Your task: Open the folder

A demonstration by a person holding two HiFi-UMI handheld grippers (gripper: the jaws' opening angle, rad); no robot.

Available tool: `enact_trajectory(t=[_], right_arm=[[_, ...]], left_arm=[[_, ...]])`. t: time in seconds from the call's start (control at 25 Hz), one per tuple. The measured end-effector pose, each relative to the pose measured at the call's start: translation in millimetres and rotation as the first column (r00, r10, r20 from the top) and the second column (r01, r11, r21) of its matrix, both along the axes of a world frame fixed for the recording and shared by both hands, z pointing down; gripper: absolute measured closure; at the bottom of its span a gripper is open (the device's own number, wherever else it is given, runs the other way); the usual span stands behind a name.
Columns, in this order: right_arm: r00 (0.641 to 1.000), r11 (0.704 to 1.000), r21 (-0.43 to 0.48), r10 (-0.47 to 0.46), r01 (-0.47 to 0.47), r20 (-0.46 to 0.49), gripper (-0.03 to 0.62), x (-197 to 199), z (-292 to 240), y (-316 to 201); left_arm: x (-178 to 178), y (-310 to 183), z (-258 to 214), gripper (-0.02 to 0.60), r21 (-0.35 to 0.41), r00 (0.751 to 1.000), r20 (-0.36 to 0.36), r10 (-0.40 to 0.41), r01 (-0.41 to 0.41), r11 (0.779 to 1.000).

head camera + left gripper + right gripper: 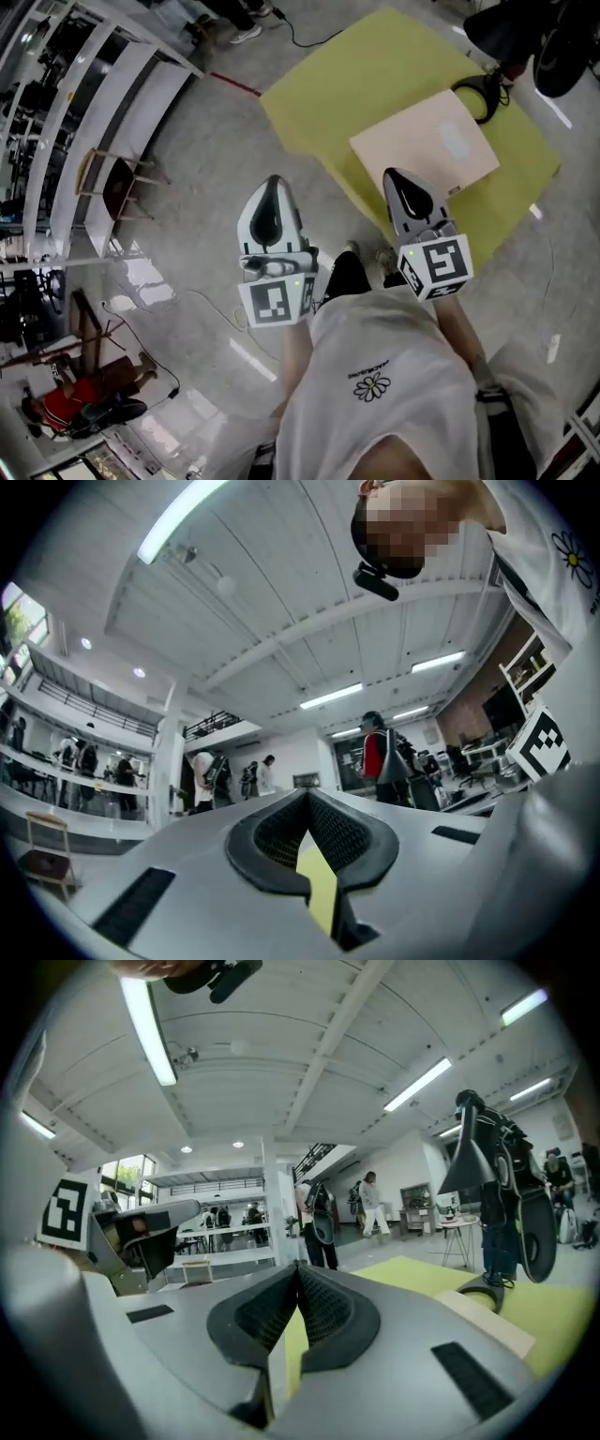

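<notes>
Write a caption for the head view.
Left gripper and right gripper, fingers shut, empty, near the closed beige folder on a yellow surface.

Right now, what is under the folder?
The folder lies closed on the yellow table, which shows beside it. The part of the table beneath it is covered, and so is whatever the folder holds.

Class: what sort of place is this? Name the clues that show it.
Probably a large open lab or workshop hall: bare grey floor, long strip lights on a high white ceiling, and a railed mezzanine.
</notes>
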State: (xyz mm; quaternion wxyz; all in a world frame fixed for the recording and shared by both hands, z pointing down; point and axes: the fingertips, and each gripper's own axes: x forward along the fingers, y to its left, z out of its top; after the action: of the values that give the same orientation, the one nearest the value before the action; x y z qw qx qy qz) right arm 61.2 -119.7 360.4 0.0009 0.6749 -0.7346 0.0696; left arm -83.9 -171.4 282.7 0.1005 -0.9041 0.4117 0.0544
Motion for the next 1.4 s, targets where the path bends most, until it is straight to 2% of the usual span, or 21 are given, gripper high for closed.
enact_trajectory(t=[0.12,0.2,0.24,0.36,0.52,0.6,0.76,0.92,1.04,1.16,1.28,1.32,1.36,1.4], right_arm=[[0.996,0.995,0.040,0.087,-0.088,0.019,0.582,25.1,-14.2,5.3],[0.983,0.981,0.059,0.183,-0.182,-0.005,0.582,44.0,-23.7,17.0],[0.972,0.970,0.061,0.236,-0.235,-0.015,0.582,53.4,-26.5,26.6],[0.924,0.923,0.051,0.382,-0.380,-0.024,0.582,79.7,-28.2,58.0],[0.854,0.852,0.047,0.521,-0.521,0.020,0.580,103.5,-26.9,87.4],[0.818,0.817,0.042,0.573,-0.575,0.052,0.582,110.9,-23.9,99.3],[0.763,0.765,0.030,0.636,-0.643,0.116,0.582,115.0,-20.1,120.7],[0.717,0.727,-0.002,0.678,-0.687,0.162,0.580,117.7,-14.6,136.0],[0.684,0.697,-0.024,0.710,-0.717,0.171,0.581,113.5,-3.0,141.6],[0.673,0.695,-0.043,0.707,-0.717,0.217,0.580,109.3,8.2,143.2],[0.675,0.728,-0.072,0.664,-0.682,0.322,0.580,100.8,22.7,139.0],[0.675,0.741,-0.078,0.645,-0.666,0.359,0.580,97.5,27.9,136.4],[0.674,0.755,-0.085,0.625,-0.651,0.394,0.580,94.1,33.6,133.9],[0.671,0.769,-0.094,0.604,-0.632,0.430,0.580,90.2,40.3,131.4]], left_arm=[[33.3,-19.1,-3.2,0.568,0.000,0.992,-0.039,0.120,-0.121,0.993],[64.0,-25.4,-5.2,0.568,-0.007,0.973,-0.061,0.221,-0.222,0.975],[82.4,-24.5,-5.9,0.568,-0.012,0.957,-0.073,0.281,-0.282,0.959],[138.7,-7.2,-8.0,0.568,-0.004,0.882,-0.086,0.464,-0.466,0.885],[184.2,24.6,-14.0,0.568,0.048,0.763,-0.069,0.642,-0.640,0.766],[196.8,31.4,-7.9,0.567,0.037,0.722,-0.067,0.688,-0.688,0.725],[212.3,38.5,2.3,0.568,-0.011,0.661,-0.046,0.749,-0.750,0.662],[222.7,47.0,0.5,0.568,-0.053,0.585,-0.100,0.805,-0.811,0.582],[220.5,47.0,9.8,0.568,-0.077,0.563,-0.089,0.821,-0.826,0.558],[220.9,47.8,22.6,0.568,-0.087,0.532,-0.017,0.847,-0.844,0.529],[218.2,52.5,43.6,0.568,-0.111,0.469,0.105,0.877,-0.871,0.479],[215.4,55.0,50.5,0.568,-0.124,0.438,0.133,0.889,-0.883,0.454],[211.8,58.6,57.9,0.566,-0.139,0.394,0.161,0.905,-0.899,0.416],[207.3,63.5,67.7,0.566,-0.155,0.328,0.205,0.922,-0.919,0.362]])
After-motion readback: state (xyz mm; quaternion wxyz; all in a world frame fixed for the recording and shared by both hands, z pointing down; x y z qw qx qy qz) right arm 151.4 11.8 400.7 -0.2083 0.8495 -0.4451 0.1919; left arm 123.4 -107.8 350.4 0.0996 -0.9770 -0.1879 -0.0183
